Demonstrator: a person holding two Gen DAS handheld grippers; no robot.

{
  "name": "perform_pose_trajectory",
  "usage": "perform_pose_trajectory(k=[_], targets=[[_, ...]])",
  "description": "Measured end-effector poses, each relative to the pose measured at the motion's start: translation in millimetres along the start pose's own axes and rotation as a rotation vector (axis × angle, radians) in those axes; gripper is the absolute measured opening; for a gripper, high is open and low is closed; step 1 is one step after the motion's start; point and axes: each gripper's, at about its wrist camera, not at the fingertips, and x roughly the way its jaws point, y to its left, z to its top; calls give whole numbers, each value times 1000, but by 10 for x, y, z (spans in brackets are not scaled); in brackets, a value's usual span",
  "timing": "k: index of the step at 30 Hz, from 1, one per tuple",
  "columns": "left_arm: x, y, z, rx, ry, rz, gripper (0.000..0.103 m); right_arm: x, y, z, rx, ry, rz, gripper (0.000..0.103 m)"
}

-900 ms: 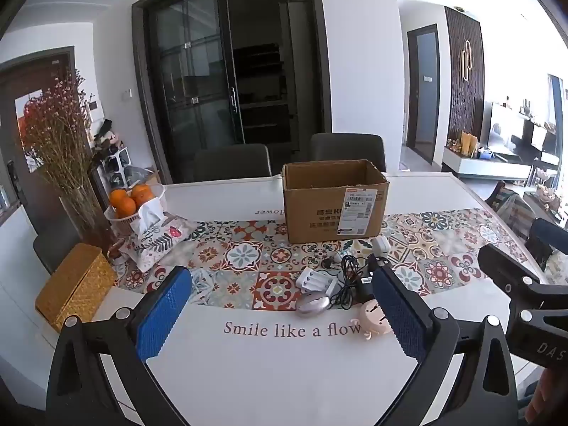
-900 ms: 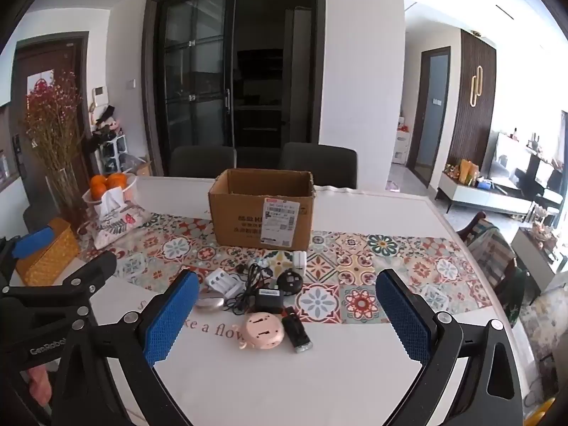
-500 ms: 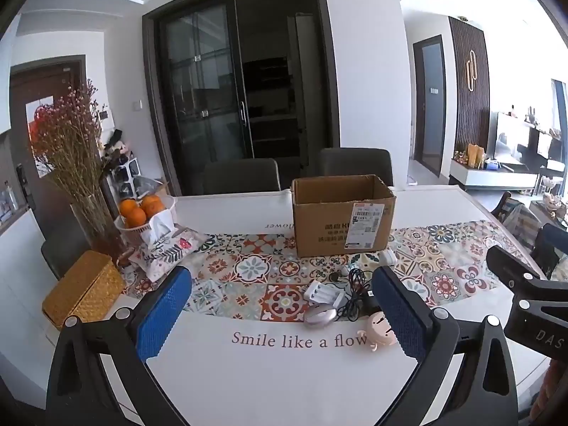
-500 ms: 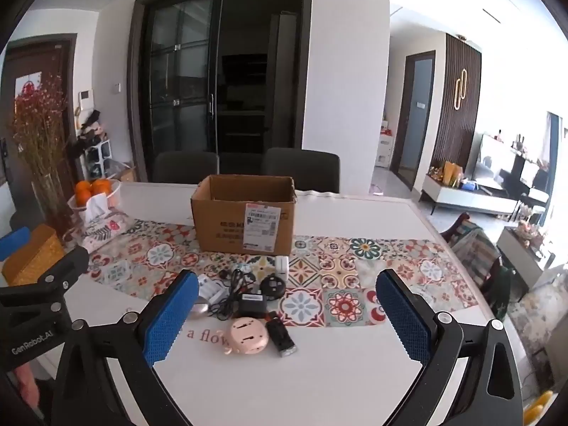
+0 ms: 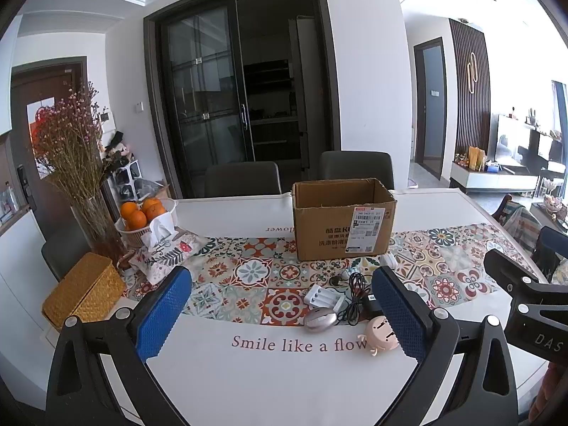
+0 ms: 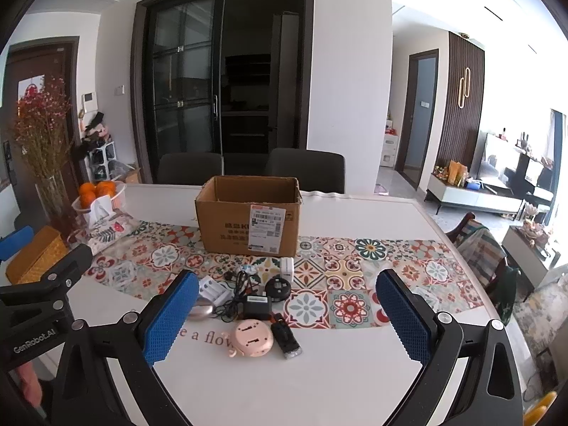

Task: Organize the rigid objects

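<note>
You are holding the left tool (image 5: 280,314) and right tool (image 6: 287,316) wide apart, empty, above the worktop (image 6: 337,369), because the small devices (image 6: 248,305) are lying clustered before the open cardboard box (image 6: 248,223), awaiting sorting.

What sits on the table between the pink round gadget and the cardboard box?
In the right wrist view, between the pink round gadget and the open cardboard box lie a black power adapter, tangled black cables and a black round disc.
</note>
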Motion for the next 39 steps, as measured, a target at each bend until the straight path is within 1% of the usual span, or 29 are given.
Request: perform_pose_trajectory(k=[39], targets=[[58, 11, 33, -2, 3, -1, 103, 21, 30, -12, -7, -7, 5, 100]])
